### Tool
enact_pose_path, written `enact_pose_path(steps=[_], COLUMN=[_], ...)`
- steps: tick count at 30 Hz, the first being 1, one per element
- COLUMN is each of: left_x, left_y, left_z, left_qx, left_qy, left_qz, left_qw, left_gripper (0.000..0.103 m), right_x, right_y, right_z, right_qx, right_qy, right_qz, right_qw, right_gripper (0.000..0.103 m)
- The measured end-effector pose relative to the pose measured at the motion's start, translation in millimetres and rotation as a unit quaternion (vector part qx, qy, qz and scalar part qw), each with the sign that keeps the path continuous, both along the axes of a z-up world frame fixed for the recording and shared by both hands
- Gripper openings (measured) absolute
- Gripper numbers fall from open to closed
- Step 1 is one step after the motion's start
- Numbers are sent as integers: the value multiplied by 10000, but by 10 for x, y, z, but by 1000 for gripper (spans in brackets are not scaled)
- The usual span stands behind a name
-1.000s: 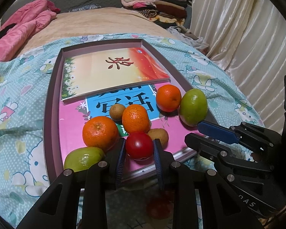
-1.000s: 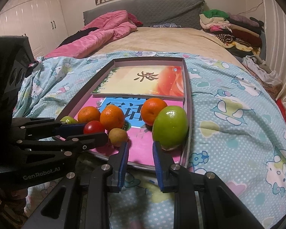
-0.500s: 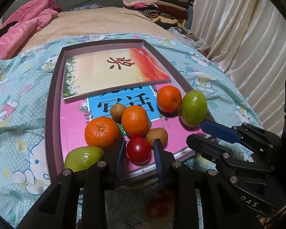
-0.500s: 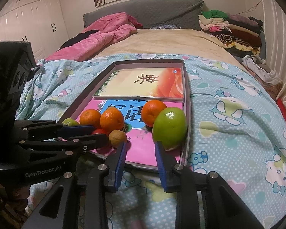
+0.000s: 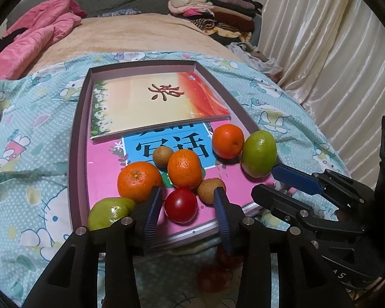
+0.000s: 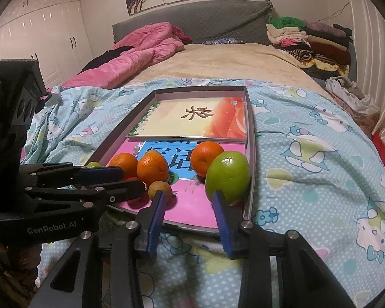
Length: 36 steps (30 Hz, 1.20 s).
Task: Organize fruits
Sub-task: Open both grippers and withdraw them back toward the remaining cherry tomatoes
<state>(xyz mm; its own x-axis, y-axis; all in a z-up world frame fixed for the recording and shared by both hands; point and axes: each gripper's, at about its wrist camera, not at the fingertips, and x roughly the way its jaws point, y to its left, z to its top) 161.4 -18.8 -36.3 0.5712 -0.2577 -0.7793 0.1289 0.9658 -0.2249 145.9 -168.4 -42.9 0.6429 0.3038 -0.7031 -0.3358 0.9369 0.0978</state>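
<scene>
Left wrist view: the left tongs (image 5: 184,204) sit at lower centre, their jaws opening, with a red tomato (image 5: 180,205) lying between the blue pads, clear of both. It rests on a pink book (image 5: 102,174) inside a shallow box (image 5: 73,154) on the bed. Around it lie three oranges: one (image 5: 140,181) left of centre, one (image 5: 184,168) at centre, one (image 5: 228,141) right of centre. Two small brown fruits (image 5: 162,156) and a large green fruit (image 5: 258,153) share the book; another green fruit (image 5: 110,212) lies at lower left. The right tongs (image 5: 277,182) enter from the right.

Right wrist view: the right tongs (image 6: 188,197) at lower centre have jaws opening with only pink cover between them. The large green fruit (image 6: 228,176) sits just behind the right-hand pad; whether it touches cannot be told. A small brown fruit (image 6: 159,189) is by the left-hand pad. The left tongs (image 6: 120,179) reach in from the left.
</scene>
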Motion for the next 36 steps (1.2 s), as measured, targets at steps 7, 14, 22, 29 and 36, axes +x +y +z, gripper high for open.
enact_pose_path(steps=[7, 14, 22, 29, 36], left_x=[-29, -61, -111, -155, -230], left_y=[7, 66, 109, 181, 269], left_z=[41, 112, 211, 264, 329], left_qx=[-21, -61, -51, -72, -159], left_qy=[-55, -175, -360, -439, -534], left_qz=[6, 108, 191, 247, 302], left_qw=[10000, 9998, 9992, 9987, 9980], left_gripper=[53, 61, 67, 70, 74], right_x=[-17, -53, -73, -73, -94], right_y=[1, -40, -45, -57, -64], right_z=[15, 75, 120, 129, 164], right_qx=[-6, 68, 118, 144, 212], right_qy=[-49, -192, -304, -320, -407], right_qz=[0, -61, -76, -100, -94], right_qw=[10000, 9998, 9994, 9993, 9989], right_gripper=[41, 50, 56, 58, 64])
